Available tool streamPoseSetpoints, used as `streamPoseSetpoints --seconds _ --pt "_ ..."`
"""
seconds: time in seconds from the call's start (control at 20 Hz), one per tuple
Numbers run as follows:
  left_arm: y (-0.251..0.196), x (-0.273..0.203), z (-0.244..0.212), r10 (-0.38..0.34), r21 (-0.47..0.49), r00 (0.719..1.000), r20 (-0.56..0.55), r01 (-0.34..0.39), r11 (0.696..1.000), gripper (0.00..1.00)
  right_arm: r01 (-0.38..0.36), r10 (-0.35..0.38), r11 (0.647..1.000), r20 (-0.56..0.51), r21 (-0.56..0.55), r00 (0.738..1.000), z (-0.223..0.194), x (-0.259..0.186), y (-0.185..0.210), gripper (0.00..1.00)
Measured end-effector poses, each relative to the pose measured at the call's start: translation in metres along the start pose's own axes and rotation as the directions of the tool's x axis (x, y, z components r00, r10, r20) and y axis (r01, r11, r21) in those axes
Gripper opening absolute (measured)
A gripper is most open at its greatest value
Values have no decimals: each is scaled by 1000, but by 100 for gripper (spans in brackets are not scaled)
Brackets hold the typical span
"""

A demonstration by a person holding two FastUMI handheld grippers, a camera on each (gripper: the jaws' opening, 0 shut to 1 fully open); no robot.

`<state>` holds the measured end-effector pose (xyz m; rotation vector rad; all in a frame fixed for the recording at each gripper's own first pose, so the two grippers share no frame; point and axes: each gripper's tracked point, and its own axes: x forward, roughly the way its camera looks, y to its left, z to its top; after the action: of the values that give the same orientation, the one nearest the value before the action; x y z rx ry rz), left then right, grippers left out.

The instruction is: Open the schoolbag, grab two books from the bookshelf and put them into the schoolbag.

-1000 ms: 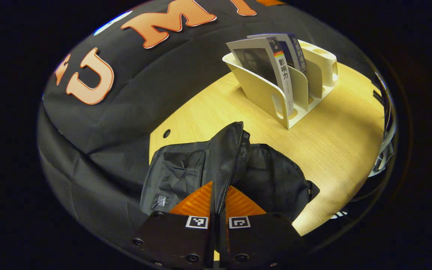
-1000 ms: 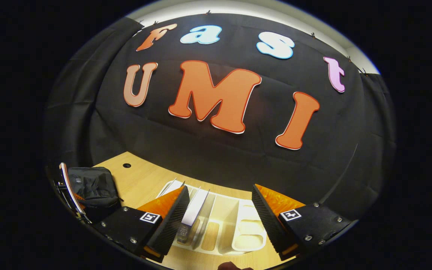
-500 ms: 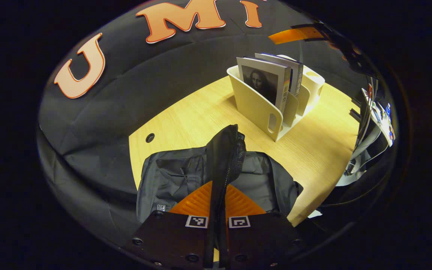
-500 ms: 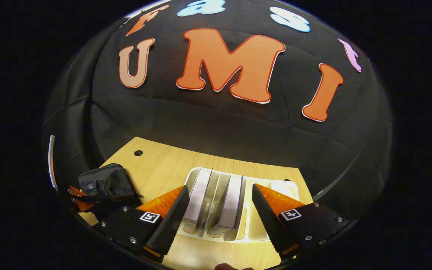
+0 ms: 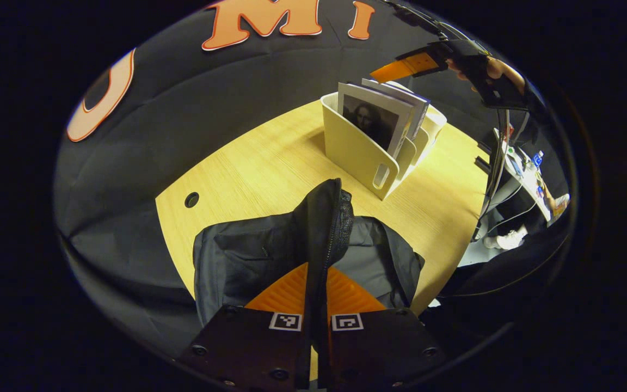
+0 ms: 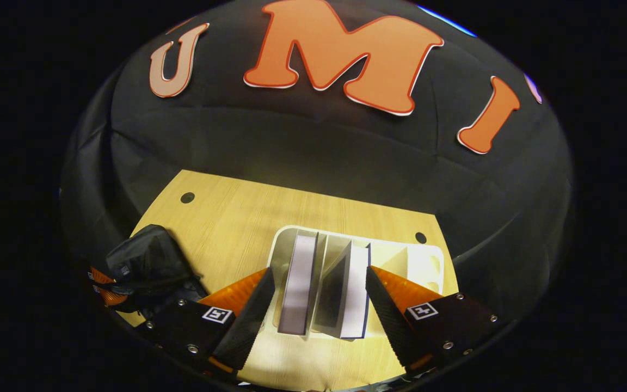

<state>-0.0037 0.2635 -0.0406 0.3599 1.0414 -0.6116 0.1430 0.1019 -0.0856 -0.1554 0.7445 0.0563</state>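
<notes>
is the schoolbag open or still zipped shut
Open: the left gripper is shut on the schoolbag flap's zipper edge, holding it up, and the lining shows.

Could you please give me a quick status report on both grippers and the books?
Left gripper shut on schoolbag flap, holding it up. Right gripper open above the two books, both upright in the bookshelf. Nothing in the way.

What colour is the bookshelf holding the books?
Cream white; the bookshelf shows best in the left gripper view.
</notes>
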Motion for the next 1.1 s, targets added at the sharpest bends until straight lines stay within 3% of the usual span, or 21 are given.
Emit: streamPoseSetpoints --seconds 0.25,0.5,0.65,0.85,0.9,0.95,1.0,1.05,1.1 --pt "12 -9 12 -71 1 997 -31 71 997 6 -12 10 1000 -139 -13 990 -10 26 7 100" --pt "11 -8 10 -130 10 990 -52 131 991 6 -49 49 999 -267 9 962 -24 51 20 89" --pt "9 -7 11 -138 17 989 -54 139 990 6 -62 75 997 -374 47 924 -36 62 27 79" --pt "10 -4 10 -145 11 988 -53 146 989 6 -36 46 999 -487 31 872 -57 80 22 62" --pt "10 -3 9 -148 5 988 -51 149 989 6 -16 35 999 -519 41 854 -64 81 21 66" --pt "12 -2 8 -152 0 987 -51 152 988 6 -24 65 996 -528 84 847 -62 76 26 53" --pt "12 0 7 -153 -6 987 -50 153 988 6 -33 98 991 -531 130 842 -67 84 34 53" --pt "12 0 6 -157 -11 986 -50 156 988 6 -20 102 988 -544 155 833 -67 81 38 44" --pt "12 3 6 -156 -15 986 -50 156 988 6 1 90 987 -554 161 828 -67 78 35 47"
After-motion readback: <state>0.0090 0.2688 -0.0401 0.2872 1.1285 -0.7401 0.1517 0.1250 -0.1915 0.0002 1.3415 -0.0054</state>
